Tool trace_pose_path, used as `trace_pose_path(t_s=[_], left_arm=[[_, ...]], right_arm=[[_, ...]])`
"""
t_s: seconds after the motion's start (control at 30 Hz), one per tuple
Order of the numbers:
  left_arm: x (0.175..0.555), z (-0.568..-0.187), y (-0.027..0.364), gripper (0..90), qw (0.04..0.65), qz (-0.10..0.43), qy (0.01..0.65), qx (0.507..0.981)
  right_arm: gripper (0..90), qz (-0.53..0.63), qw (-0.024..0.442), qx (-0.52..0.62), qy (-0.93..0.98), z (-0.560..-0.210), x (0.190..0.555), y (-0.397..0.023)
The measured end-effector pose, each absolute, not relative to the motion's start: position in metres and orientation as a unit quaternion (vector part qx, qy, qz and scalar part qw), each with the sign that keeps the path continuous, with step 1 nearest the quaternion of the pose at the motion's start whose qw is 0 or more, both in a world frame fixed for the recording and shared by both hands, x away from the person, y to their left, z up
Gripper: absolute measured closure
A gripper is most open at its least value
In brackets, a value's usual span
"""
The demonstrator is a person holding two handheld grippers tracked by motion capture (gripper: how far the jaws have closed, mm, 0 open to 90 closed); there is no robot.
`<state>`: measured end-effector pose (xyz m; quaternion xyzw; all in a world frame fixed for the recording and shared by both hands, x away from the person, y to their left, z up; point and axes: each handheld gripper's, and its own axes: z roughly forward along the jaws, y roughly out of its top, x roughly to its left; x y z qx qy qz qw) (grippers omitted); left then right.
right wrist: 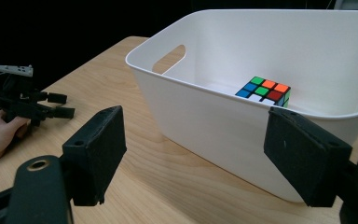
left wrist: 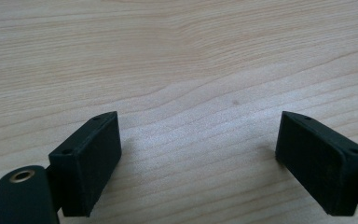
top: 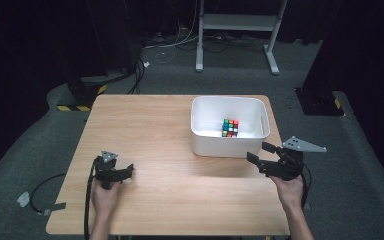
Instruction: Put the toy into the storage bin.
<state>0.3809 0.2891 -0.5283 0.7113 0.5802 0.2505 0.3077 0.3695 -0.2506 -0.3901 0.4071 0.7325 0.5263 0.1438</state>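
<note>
Inside the white bin [top: 228, 145] the cube [top: 230, 127] lies on the floor. To lift it, the right gripper [top: 259, 154], jaws wide, should descend vertically; the left gripper [top: 127, 171], also wide, rests on the tabletop [top: 165, 150].

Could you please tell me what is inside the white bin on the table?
Inside the white bin sits a colour cube, upright on the floor toward the near wall. That near wall hides the cube's lower part and the strip of floor just behind it, so anything lying there cannot be seen.
</note>
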Motion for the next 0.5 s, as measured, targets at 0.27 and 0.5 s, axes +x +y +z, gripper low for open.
trace_pose_path(t_s=[0.27,0.5], left_arm=[[0.381,-0.528,0.289,14.3,0.308,0.250,0.580,0.711],[0.381,-0.528,0.289,14.3,0.307,0.251,0.580,0.711]], right_arm=[[20.4,0.532,0.138,0.408,0.729,-0.396,0.367,-0.248],[20.6,0.533,0.131,0.409,0.730,-0.403,0.367,-0.244]])
